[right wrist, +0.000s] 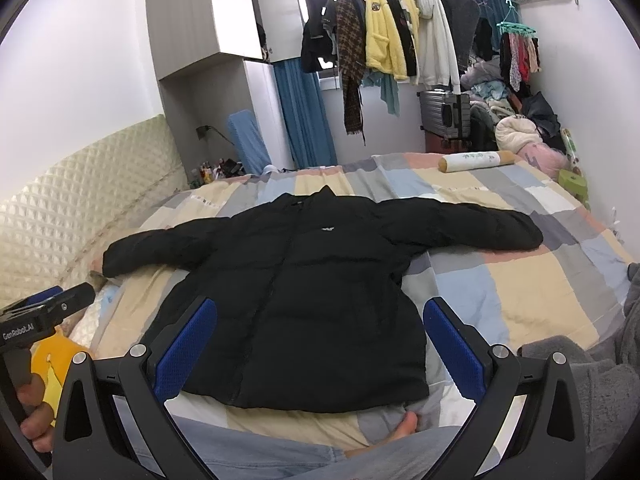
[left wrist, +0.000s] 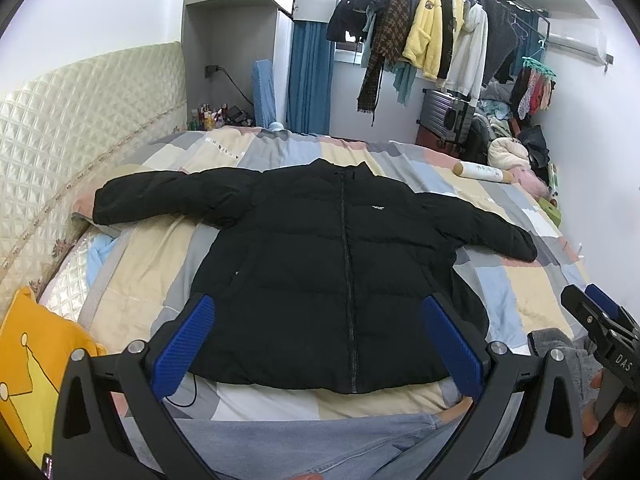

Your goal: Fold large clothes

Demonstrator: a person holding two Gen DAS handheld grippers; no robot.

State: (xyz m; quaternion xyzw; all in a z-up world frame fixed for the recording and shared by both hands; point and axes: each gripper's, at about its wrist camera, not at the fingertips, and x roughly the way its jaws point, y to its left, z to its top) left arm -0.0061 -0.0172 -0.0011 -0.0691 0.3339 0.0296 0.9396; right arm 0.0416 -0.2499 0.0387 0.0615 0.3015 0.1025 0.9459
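Note:
A black puffer jacket [left wrist: 320,272] lies flat and zipped on the bed, front up, collar away from me, both sleeves spread out to the sides; it also shows in the right wrist view [right wrist: 304,300]. My left gripper [left wrist: 318,344] is open and empty, held above the jacket's hem. My right gripper [right wrist: 320,344] is open and empty, also above the hem, slightly right of the left one. The right gripper shows at the edge of the left wrist view [left wrist: 600,320], and the left gripper at the edge of the right wrist view [right wrist: 44,312].
The bed has a patchwork quilt [left wrist: 520,292] and a padded headboard [left wrist: 60,152] on the left. A yellow pillow [left wrist: 24,360] lies at the near left. A rolled bolster [right wrist: 476,160] and piled clothes [right wrist: 516,132] sit at the far right. Clothes hang on a rack [left wrist: 432,28].

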